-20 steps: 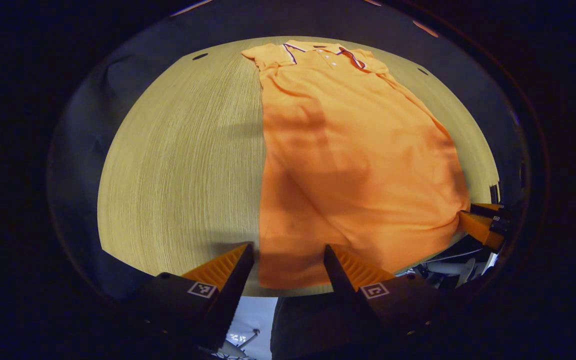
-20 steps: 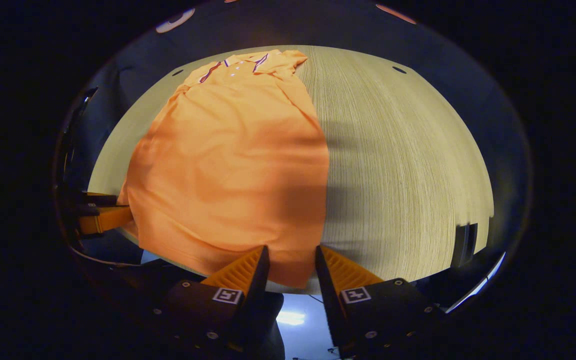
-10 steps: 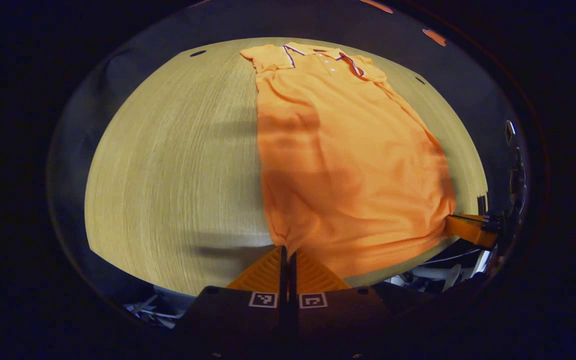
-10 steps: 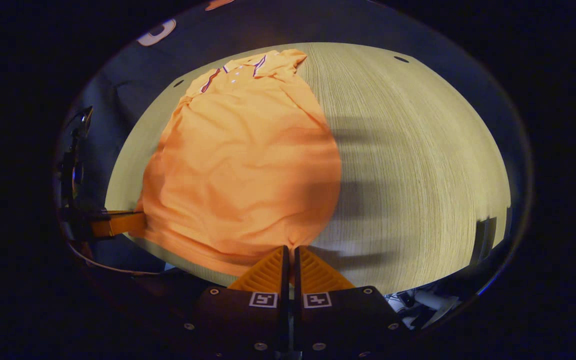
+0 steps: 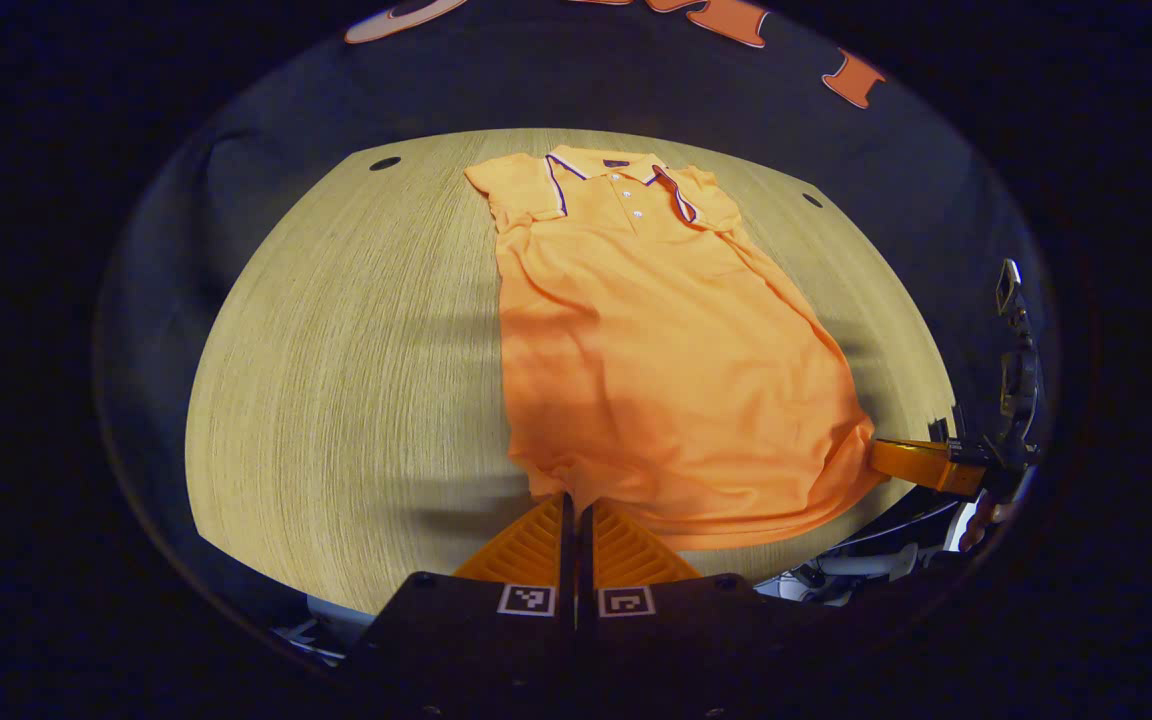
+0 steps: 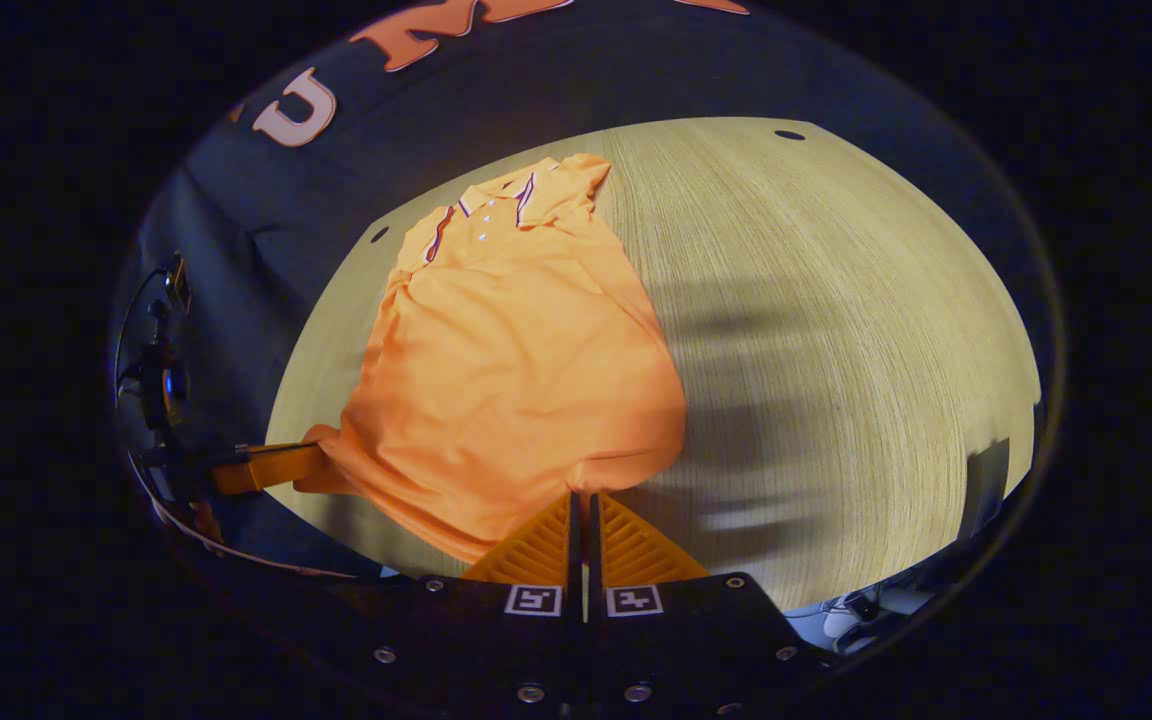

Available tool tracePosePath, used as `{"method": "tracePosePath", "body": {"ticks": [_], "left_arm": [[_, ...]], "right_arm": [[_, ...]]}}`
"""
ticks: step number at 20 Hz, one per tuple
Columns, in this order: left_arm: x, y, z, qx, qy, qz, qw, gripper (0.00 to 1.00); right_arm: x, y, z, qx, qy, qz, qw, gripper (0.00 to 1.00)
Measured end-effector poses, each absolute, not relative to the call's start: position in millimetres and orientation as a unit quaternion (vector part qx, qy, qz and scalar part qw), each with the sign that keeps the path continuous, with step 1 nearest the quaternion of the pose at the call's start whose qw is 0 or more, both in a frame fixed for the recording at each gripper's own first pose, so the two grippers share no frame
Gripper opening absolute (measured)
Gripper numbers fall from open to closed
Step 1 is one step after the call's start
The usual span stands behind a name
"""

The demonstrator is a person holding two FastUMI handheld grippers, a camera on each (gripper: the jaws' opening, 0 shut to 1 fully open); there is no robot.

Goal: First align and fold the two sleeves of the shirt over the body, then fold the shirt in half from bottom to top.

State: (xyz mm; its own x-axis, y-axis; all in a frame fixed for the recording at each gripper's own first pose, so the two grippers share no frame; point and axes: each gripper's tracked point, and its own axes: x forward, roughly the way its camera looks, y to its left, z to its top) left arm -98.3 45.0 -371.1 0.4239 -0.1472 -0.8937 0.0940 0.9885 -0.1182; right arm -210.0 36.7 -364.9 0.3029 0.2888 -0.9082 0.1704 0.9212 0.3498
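An orange polo shirt (image 5: 666,350) (image 6: 506,370) lies lengthwise on the wooden table (image 5: 336,370) (image 6: 836,330), collar at the far end, sleeves folded in over the body. My left gripper (image 5: 574,500) is shut on the bottom hem at its left corner. My right gripper (image 6: 582,497) is shut on the hem's right corner. The hem is raised off the table between the two. In the left gripper view the right gripper (image 5: 911,462) shows at the right edge, pinching the shirt; in the right gripper view the left gripper (image 6: 271,467) shows at the left edge.
The table's near edge runs just under both grippers. Bare wood lies to the left of the shirt in the left gripper view and to its right in the right gripper view. Small dark holes (image 5: 384,163) mark the table's far corners. Black cloth wall stands behind.
One second ago both grippers stood open around the hem; they shut on it and have since lifted, drawing the bottom edge up and toward the collar.
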Motion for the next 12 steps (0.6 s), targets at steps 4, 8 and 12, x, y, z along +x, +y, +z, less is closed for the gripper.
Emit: {"method": "tracePosePath", "body": {"ticks": [4, 8, 12], "left_arm": [[-105, 48, -377, -0.031, 0.541, -0.067, 0.838, 0.01], [-108, 52, -380, -0.037, 0.547, -0.060, 0.834, 0.02], [-112, 52, -383, -0.034, 0.552, -0.059, 0.831, 0.01]], "right_arm": [[-218, 37, -371, 0.176, 0.601, 0.039, 0.779, 0.01], [-223, 57, -352, 0.171, 0.587, 0.078, 0.787, 0.01], [-231, 61, -346, 0.145, 0.592, 0.095, 0.787, 0.01]]}}
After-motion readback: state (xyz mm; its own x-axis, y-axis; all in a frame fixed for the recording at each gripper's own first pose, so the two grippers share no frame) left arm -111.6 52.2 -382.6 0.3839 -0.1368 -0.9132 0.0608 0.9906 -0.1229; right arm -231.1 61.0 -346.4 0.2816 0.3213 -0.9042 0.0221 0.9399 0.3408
